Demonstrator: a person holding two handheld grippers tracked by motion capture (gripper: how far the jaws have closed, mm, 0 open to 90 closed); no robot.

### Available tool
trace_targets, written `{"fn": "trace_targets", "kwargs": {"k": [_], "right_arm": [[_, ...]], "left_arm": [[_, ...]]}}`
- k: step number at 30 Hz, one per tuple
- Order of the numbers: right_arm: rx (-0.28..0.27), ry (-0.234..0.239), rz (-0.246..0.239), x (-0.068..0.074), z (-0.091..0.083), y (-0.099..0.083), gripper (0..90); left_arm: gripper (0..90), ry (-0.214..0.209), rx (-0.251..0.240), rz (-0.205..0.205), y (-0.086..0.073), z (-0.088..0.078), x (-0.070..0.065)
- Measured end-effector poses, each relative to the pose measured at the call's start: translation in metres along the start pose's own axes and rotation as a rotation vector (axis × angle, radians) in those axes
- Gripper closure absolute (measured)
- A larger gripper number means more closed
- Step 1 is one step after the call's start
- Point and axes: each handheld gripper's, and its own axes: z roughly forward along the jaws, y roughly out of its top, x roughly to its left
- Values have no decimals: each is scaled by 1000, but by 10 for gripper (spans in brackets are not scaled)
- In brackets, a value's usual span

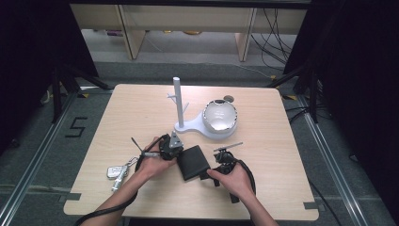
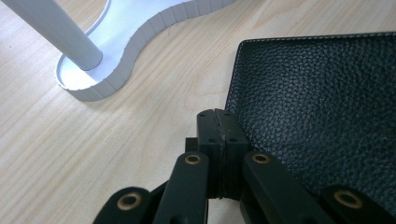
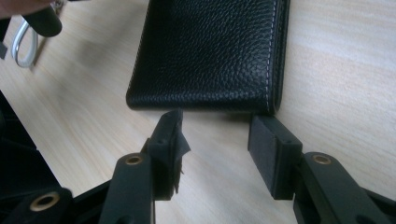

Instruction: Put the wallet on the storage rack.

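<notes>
High view: I am working at a pale wooden table (image 1: 141, 108). A black leather wallet (image 1: 195, 161) is lying flat near the centre, toward the 6 o'clock edge. My left gripper (image 1: 175, 151) is sitting just at its 9 o'clock side, my right gripper (image 1: 221, 162) just at its 3 o'clock side. A white stand (image 1: 193, 123) with an upright post is rising at 12 o'clock from the wallet; its base is carrying a shiny bowl (image 1: 219, 116), and I cannot tell whether anything is lying in it. A bunch of keys (image 1: 117, 172) is resting at 9 o'clock, beside my left forearm.

Left gripper view: my jaws are pressing tight together with nothing between them, their tips just beside the wallet's (image 2: 322, 98) stitched corner, which is lying at 2 o'clock. The stand's ribbed base (image 2: 116, 70) is curving past at 11 o'clock.

Right gripper view: my jaws are standing apart and gripping nothing, bare table between the pads. The wallet's (image 3: 210, 51) closed, folded edge is lying just beyond the tips at 12 o'clock, apart from both pads.
</notes>
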Motion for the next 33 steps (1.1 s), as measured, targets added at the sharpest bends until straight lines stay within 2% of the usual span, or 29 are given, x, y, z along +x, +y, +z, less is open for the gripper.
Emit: {"fn": "trace_targets", "kwargs": {"k": [1, 2, 3, 4, 6, 7, 8, 9, 10, 11, 13, 14, 15, 18, 20, 23, 24, 25, 27, 28, 30, 32, 33], "right_arm": [[3, 10, 9, 0, 1, 1, 557], [0, 12, 30, 0, 1, 1, 555], [-15, 9, 23, 0, 2, 1, 553], [-11, 14, 33, 0, 3, 2, 544], [-29, 9, 27, 0, 4, 3, 533], [-33, 10, 39, 0, 4, 3, 529], [-31, 18, 26, -1, 4, 4, 529], [-34, 32, 40, -1, 4, 4, 527], [-39, 37, 29, -2, 4, 4, 527], [-35, 19, 54, 0, 3, 3, 527], [-56, 21, 32, 1, 2, 3, 523], [-55, 17, 60, 3, 1, 3, 519], [-70, 30, 35, 2, 1, 4, 518], [-64, 39, 54, 4, 0, 5, 514], [-65, 51, 58, 4, 0, 6, 503], [-79, 52, 71, 3, -1, 6, 492], [-91, 43, 82, 4, -2, 6, 489], [-87, 64, 95, 3, -2, 6, 488], [-99, 52, 98, 2, -2, 6, 487], [-73, 62, 149, 2, -2, 7, 486], [-73, 76, 164, 2, -1, 8, 483], [-91, 69, 148, 0, 0, 9, 482], [-66, 68, 224, 5, -2, 10, 482]], "left_arm": [[895, -7, 5, -24, 0, 1, -1], [895, 3, 6, -4, 1, 1, 0], [895, -4, 5, -15, 1, 2, 0], [895, 16, 9, 18, 2, 3, 0], [896, 20, 13, 33, 2, 4, -1], [895, 25, 16, 36, 3, 4, -1], [895, 26, 10, 27, 2, 5, -1], [896, 26, 10, 27, 2, 5, -1], [895, 28, 1, 5, 1, 6, -2], [896, 32, 11, 30, 2, 6, 0], [895, 36, 4, 29, 2, 8, -1], [896, 36, 8, 12, 1, 9, -2], [895, 24, 4, 9, 2, 9, -2], [896, 29, 5, 11, 2, 9, -2], [895, 48, 3, 35, 2, 9, -2], [895, 39, 8, 31, 1, 11, -5], [895, 49, 2, 49, 1, 11, -4], [895, 53, 1, 49, 1, 11, -5], [895, 52, 1, 48, 1, 11, -5], [895, 52, 3, 49, 1, 11, -5], [895, 53, 7, 56, 1, 11, -5], [895, 52, 9, 55, 1, 11, -5], [895, 53, 9, 57, 1, 11, -5]]}}
